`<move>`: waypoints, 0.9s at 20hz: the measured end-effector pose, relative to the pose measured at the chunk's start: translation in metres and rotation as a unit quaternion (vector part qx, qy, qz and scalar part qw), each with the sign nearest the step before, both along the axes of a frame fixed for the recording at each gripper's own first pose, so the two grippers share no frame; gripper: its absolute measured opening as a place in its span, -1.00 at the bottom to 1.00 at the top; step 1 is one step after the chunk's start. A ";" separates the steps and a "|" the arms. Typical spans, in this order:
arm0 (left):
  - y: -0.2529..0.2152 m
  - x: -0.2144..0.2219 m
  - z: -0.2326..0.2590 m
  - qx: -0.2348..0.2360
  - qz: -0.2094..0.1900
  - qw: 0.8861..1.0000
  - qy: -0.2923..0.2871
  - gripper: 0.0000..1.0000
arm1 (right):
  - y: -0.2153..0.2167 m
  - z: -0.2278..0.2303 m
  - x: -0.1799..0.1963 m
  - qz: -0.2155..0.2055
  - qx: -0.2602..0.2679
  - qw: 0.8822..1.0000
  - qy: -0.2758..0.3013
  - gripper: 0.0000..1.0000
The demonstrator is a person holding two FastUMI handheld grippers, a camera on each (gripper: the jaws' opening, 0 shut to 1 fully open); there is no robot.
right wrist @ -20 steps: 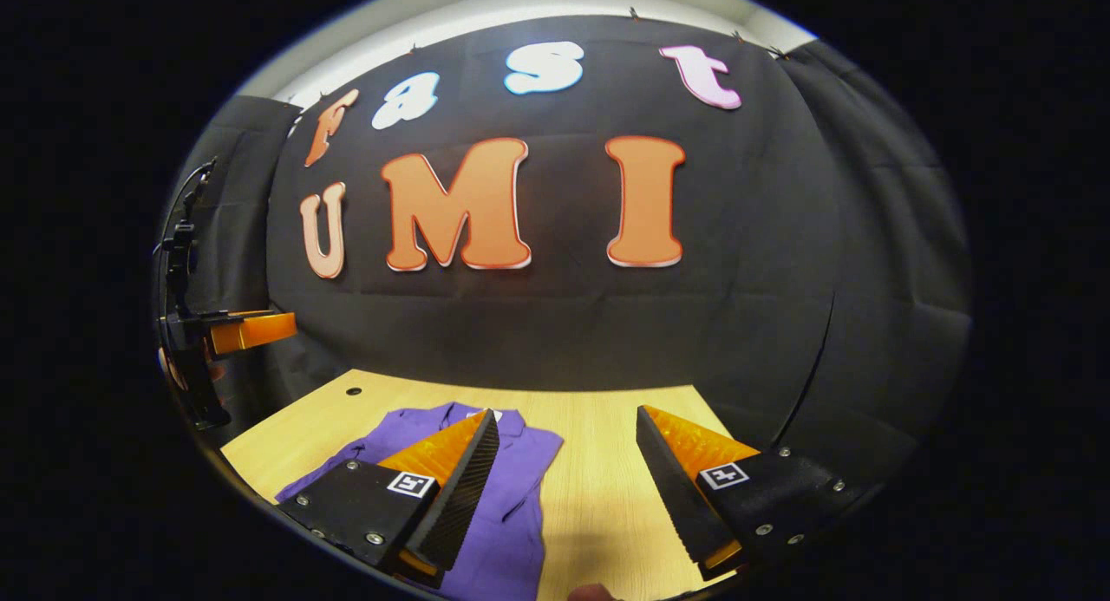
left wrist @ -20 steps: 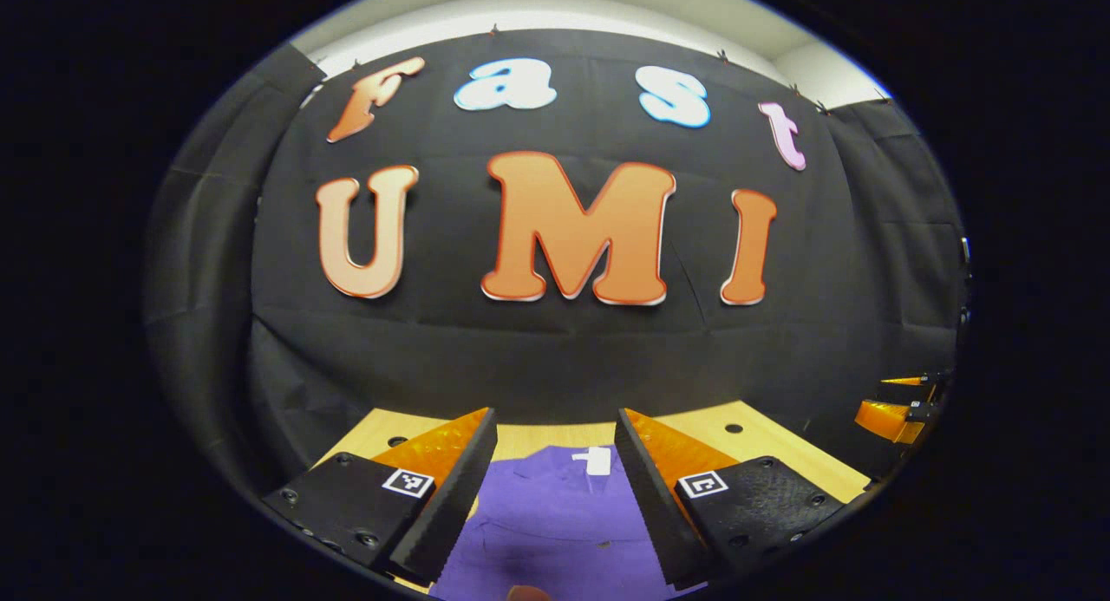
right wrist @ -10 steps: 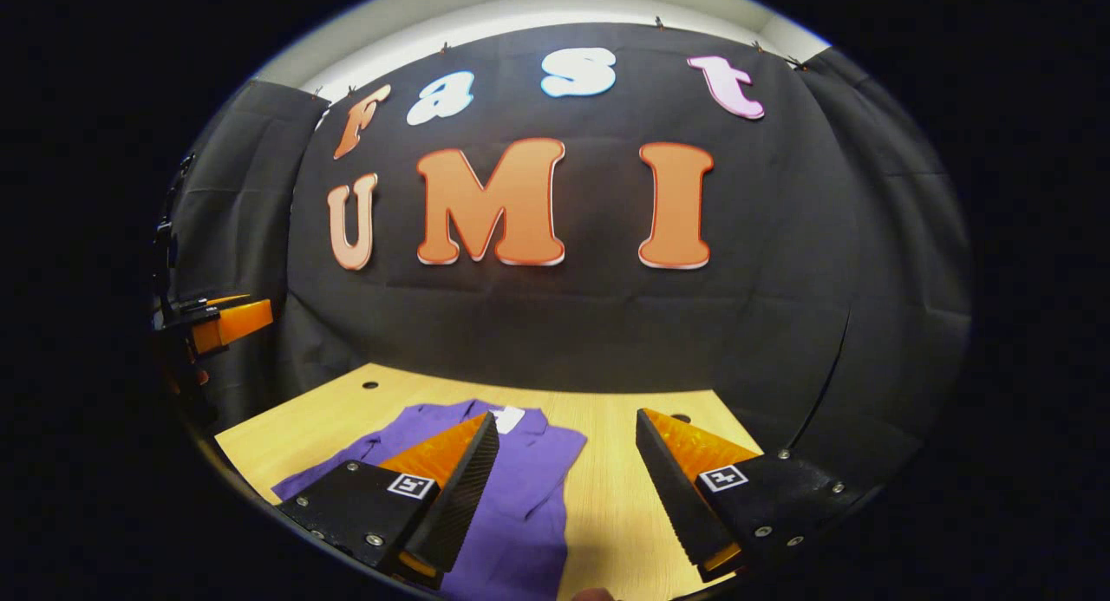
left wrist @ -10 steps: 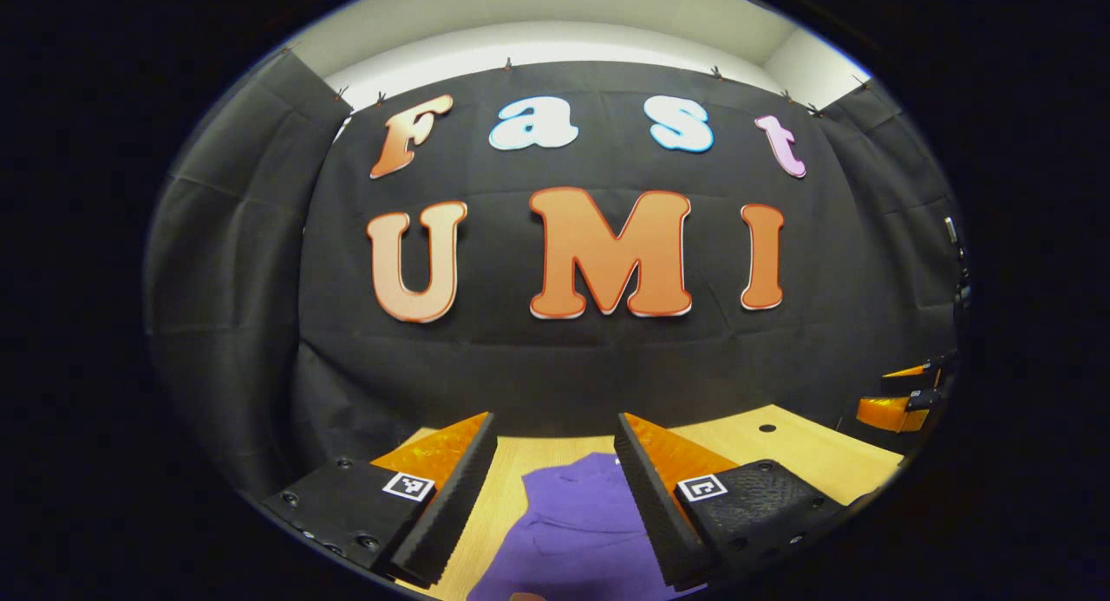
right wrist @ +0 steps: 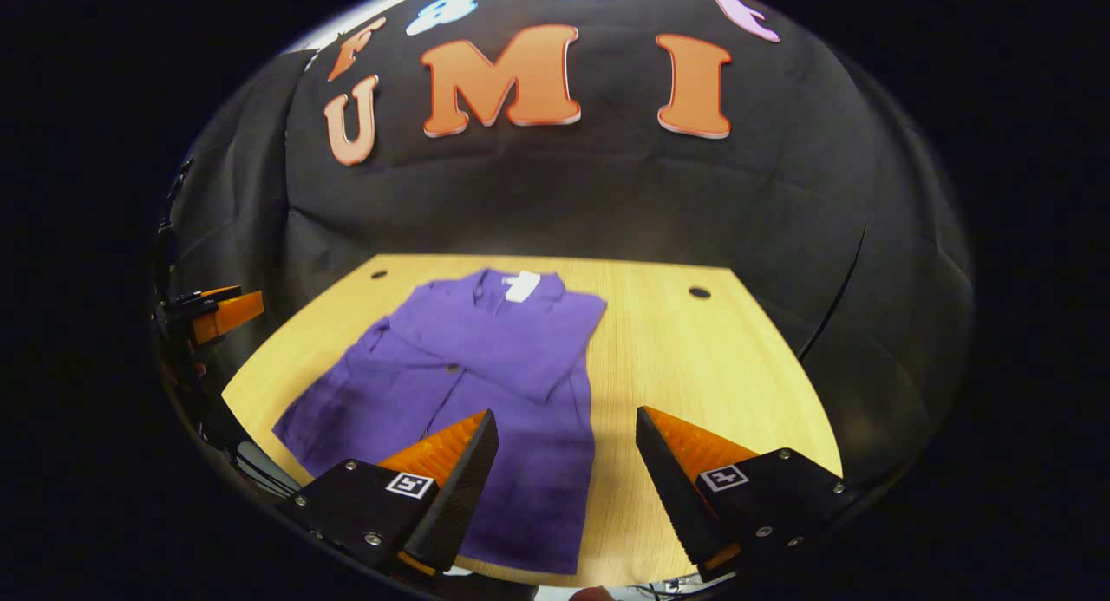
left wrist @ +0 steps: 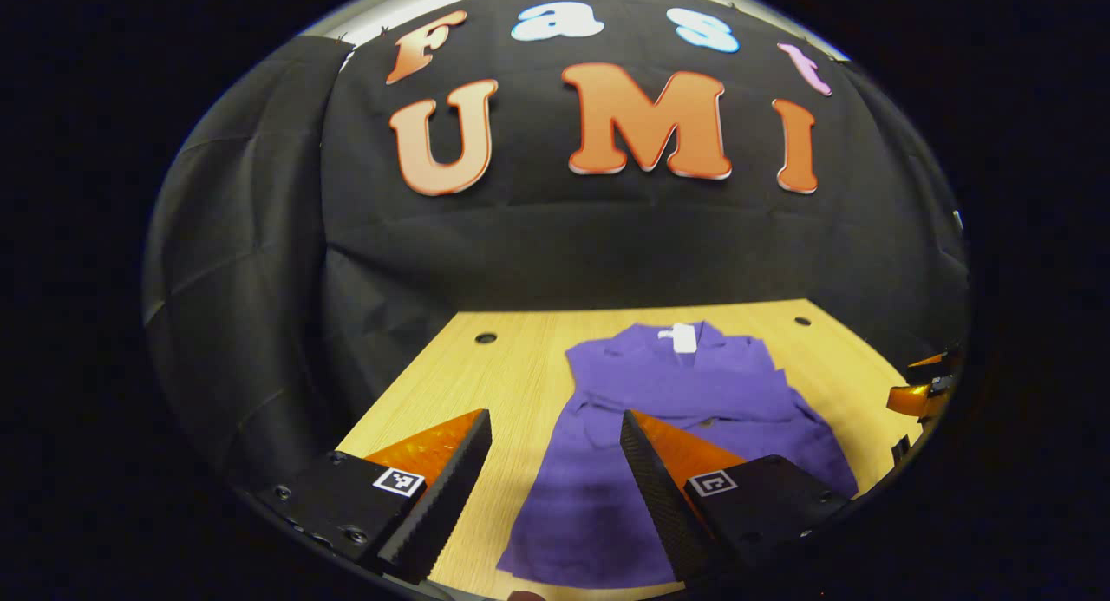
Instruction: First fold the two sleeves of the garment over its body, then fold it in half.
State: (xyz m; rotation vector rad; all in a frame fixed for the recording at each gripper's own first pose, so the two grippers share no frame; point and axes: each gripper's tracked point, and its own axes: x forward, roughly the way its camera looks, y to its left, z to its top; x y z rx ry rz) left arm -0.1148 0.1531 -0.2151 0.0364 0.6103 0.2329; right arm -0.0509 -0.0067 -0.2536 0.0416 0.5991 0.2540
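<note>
A purple garment (left wrist: 685, 393) (right wrist: 468, 358) lies flat on the wooden table (left wrist: 486, 384) (right wrist: 694, 358), collar and white tag toward the booth wall, both sleeves folded in over its body. My left gripper (left wrist: 555, 488) hovers open above the garment's near left edge, nothing between its fingers. Above the near right edge of the cloth my right gripper (right wrist: 564, 488) is also open and holds nothing. The right gripper (left wrist: 919, 393) appears at the far right of the left gripper view, the left gripper (right wrist: 217, 310) at the far left of the right gripper view.
Small round holes (left wrist: 486, 337) (right wrist: 699, 292) mark the table's far corners. Black cloth walls close in the back and sides. Bare wood lies to the left of the garment (left wrist: 451, 401) and to its right (right wrist: 702, 384).
Both views have tilted down and pulled back toward the near edge: the whole garment and more of the table now show. Both grippers stay open.
</note>
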 end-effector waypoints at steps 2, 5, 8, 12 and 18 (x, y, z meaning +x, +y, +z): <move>0.003 -0.012 -0.024 -0.019 0.003 0.999 0.043 0.89 | 0.007 -0.028 -0.013 0.006 0.008 0.998 0.058 0.92; 0.004 -0.040 -0.063 -0.050 -0.001 0.992 0.116 0.90 | 0.012 -0.060 -0.039 0.006 0.019 0.991 0.131 0.91; 0.003 -0.068 -0.097 -0.079 -0.003 0.980 0.181 0.91 | 0.016 -0.080 -0.052 0.009 0.012 0.985 0.169 0.91; 0.003 -0.089 -0.127 -0.112 0.015 0.962 0.249 0.92 | 0.020 -0.100 -0.069 0.019 0.001 0.978 0.209 0.92; 0.000 -0.117 -0.163 -0.151 0.037 0.932 0.328 0.94 | 0.014 -0.127 -0.091 -0.012 0.013 0.964 0.266 0.92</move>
